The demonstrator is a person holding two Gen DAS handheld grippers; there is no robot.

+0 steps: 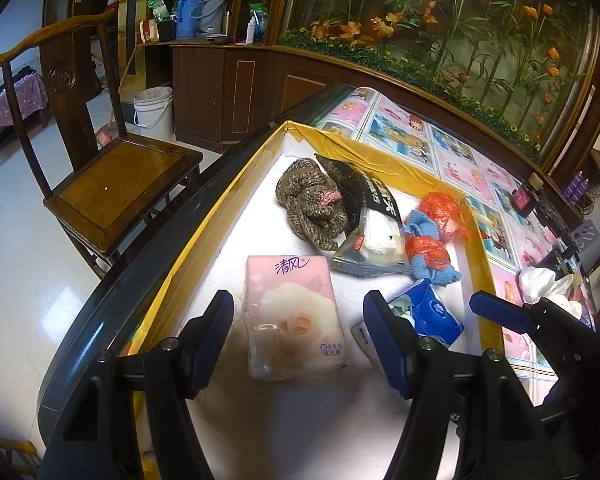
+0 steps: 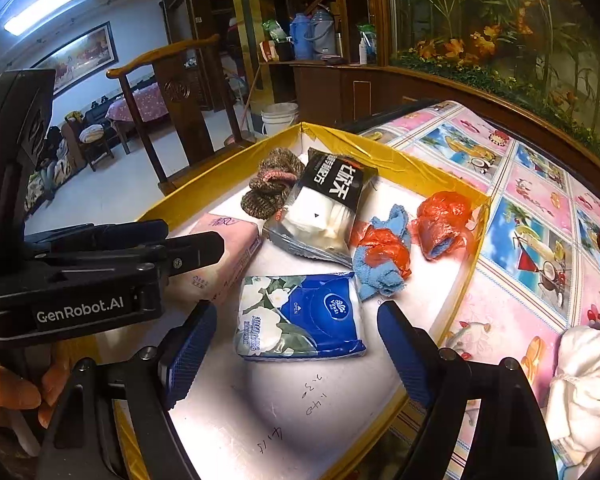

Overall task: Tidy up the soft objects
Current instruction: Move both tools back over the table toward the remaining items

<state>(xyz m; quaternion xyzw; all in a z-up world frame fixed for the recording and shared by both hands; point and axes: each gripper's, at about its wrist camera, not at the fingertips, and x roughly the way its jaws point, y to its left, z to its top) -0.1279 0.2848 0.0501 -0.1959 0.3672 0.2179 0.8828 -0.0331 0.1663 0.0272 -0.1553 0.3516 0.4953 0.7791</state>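
Nearest to me, my left gripper (image 1: pixel 298 338) has its jaws apart around the pink tissue pack (image 1: pixel 294 316), and I see a gap on both sides, so the pads are not pressing it. The pack lies flat on the white floor of the yellow-rimmed tray (image 1: pixel 476 240), near its left wall.

My right gripper (image 2: pixel 296 346) stands with wide jaws on either side of the blue tissue pack (image 2: pixel 302 316), clear of it on both sides. That pack lies flat too, just right of the pink one. From the right wrist view I see the left gripper's black body at the left edge, with fingers (image 2: pixel 8 396) of a hand below it.

Further in, a blue cloth (image 2: pixel 380 272) tangled with orange plastic (image 2: pixel 384 248) lies just beyond the blue pack. A second orange bundle (image 2: pixel 440 220) sits near the tray's right wall. Left of these is a black-and-white pack (image 2: pixel 324 208), tilted against a brown knitted piece (image 2: pixel 272 184) at the far corner.

Outside the tray, a white cloth (image 2: pixel 580 384) lies on the patterned surface (image 2: pixel 520 208) to the right. Beyond the tray's left side stands a wooden chair (image 1: pixel 112 188), with a white bucket (image 1: pixel 154 106) behind it.
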